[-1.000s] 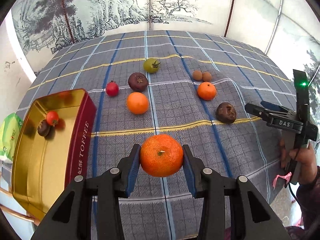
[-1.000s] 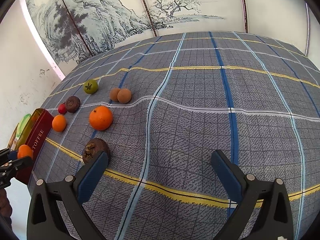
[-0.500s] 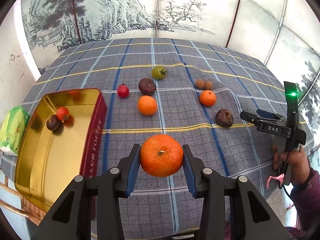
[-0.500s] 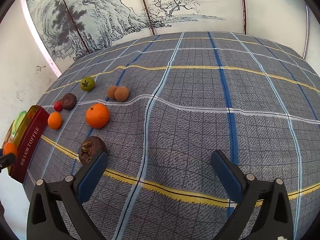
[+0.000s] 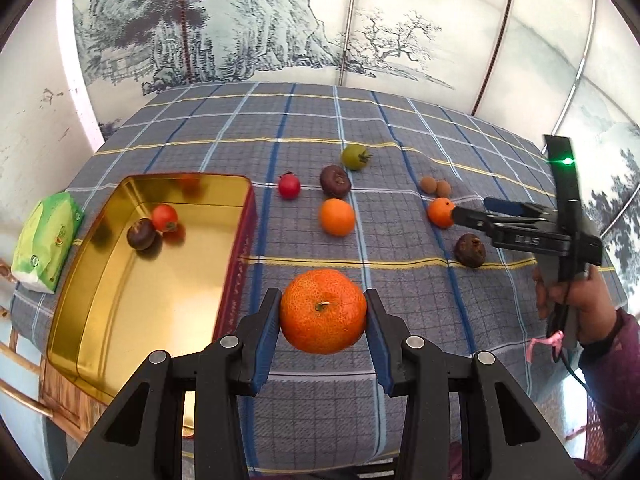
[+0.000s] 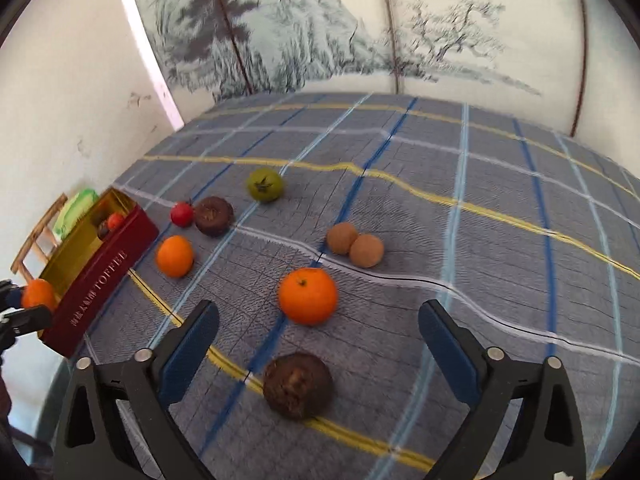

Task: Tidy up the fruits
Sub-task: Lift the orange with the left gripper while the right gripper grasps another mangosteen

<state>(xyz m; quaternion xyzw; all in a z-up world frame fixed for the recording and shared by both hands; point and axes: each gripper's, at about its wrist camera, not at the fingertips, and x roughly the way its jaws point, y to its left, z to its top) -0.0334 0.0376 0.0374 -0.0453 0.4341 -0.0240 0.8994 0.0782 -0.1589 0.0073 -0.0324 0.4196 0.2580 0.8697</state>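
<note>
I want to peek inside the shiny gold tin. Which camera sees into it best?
The left wrist view: it looks down into the open gold tin, showing a red fruit and a dark brown fruit inside. The right wrist view shows mostly its red side.

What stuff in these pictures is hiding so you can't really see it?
- Back of the held orange, left wrist view: it faces away, and the left gripper fingers cover its sides.
- Inside of the toffee tin, right wrist view: its red wall hides most of it.
- Green packet, left wrist view: print too small to read.
- Right gripper handle, right wrist view: cut off by the bottom edge.
</note>
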